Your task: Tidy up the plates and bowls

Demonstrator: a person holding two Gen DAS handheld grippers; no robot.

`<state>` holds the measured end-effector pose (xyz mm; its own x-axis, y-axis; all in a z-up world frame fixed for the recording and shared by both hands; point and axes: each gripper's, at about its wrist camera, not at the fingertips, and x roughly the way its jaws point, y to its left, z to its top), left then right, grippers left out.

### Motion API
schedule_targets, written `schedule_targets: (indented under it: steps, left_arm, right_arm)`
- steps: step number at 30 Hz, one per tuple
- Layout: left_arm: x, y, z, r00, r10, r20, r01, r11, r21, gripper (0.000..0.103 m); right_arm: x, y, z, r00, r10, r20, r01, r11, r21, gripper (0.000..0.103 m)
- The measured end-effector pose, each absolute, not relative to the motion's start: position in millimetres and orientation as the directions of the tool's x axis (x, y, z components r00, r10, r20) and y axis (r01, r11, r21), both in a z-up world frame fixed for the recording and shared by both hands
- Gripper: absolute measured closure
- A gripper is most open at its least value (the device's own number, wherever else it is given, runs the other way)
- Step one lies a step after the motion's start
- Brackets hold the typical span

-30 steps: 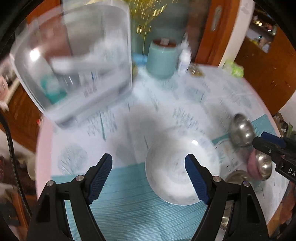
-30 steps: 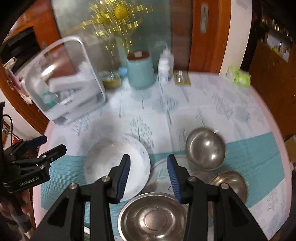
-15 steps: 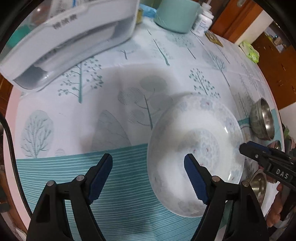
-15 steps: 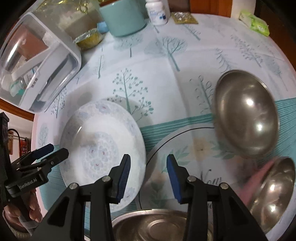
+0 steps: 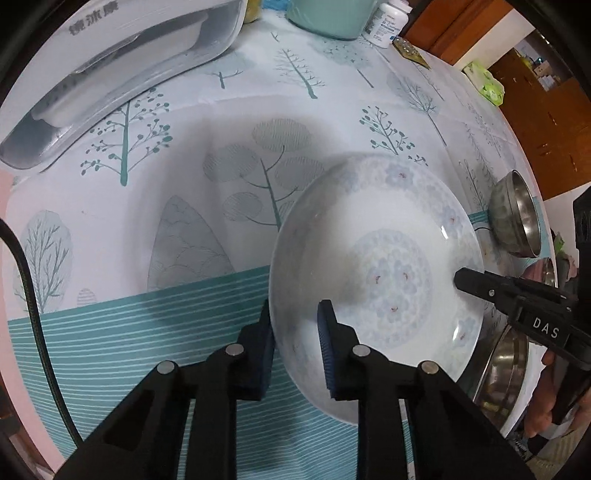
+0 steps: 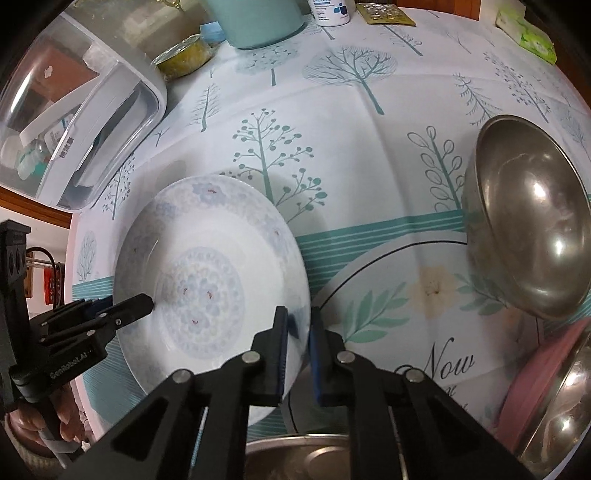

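Left wrist view looks steeply down on a round table [image 5: 22, 206] with a pale pink rim, spread with a white cloth [image 5: 207, 122] printed with teal and grey trees; a band of teal stripes [image 5: 122, 343] crosses its near part. On that cloth, half on the stripes, sits the white floral plate [image 5: 376, 273], deep and wide-rimmed; the left gripper [image 5: 295, 332] has its jaws closing over the plate's near-left rim, one blue pad outside the rim and one inside, both against the china; the right gripper [image 5: 461, 280] reaches the opposite rim from the right. Right wrist view shows that right gripper [image 6: 297, 332] clamped on the plate's [image 6: 207, 280] right rim, pads nearly together with only the china edge between them; just beside it lies a flat plate with leaves and lettering [image 6: 413, 295], partly under a steel bowl [image 6: 528, 221] tilted on its side; a wide steel dish [image 6: 295, 458] sits at the bottom edge and another steel bowl [image 6: 554, 406] at the lower right. Far across the table stand a clear plastic storage box [image 6: 77, 110], a pale green canister [image 6: 255, 18], a small tin of something yellow [image 6: 184, 55], a white bottle [image 6: 328, 11] and a green packet [image 6: 532, 33]; brown wooden doors and cabinets [image 5: 554, 110] close the room behind.
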<state>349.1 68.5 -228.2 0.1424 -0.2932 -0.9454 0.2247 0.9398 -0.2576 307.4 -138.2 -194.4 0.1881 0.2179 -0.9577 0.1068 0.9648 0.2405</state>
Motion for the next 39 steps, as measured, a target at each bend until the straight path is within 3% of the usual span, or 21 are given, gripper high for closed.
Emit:
schedule_targets:
  steps: [15, 24, 32, 39]
  left_arm:
    - [335, 88, -215, 0.172, -0.266, -0.949, 0.192, 0.954, -0.232, 0.087]
    - [308, 112, -180, 0.232, -0.257, -0.938, 0.189, 0.958, -0.215, 0.087]
    - [248, 141, -142, 0.266, -0.293, -0.918, 0.174, 0.952, -0.253, 0.087]
    - [151, 172, -121, 0.293, -0.313, -0.903, 0.119, 0.95, -0.29, 0.087]
  right_arm:
    - [303, -135, -191, 0.208, 0.229, -0.951, 0.114, 0.96, 0.256, 0.094]
    - [296, -120, -172, 0.241, 0.243, -0.939, 0.077, 0.96, 0.269, 0.094]
    - [256, -100, -132, 0.294, 0.259, -0.92, -0.004, 0.963, 0.27, 0.094]
    - [183, -77, -110, 0.306, 0.335, -0.891, -0.054, 0.941, 0.335, 0.094]
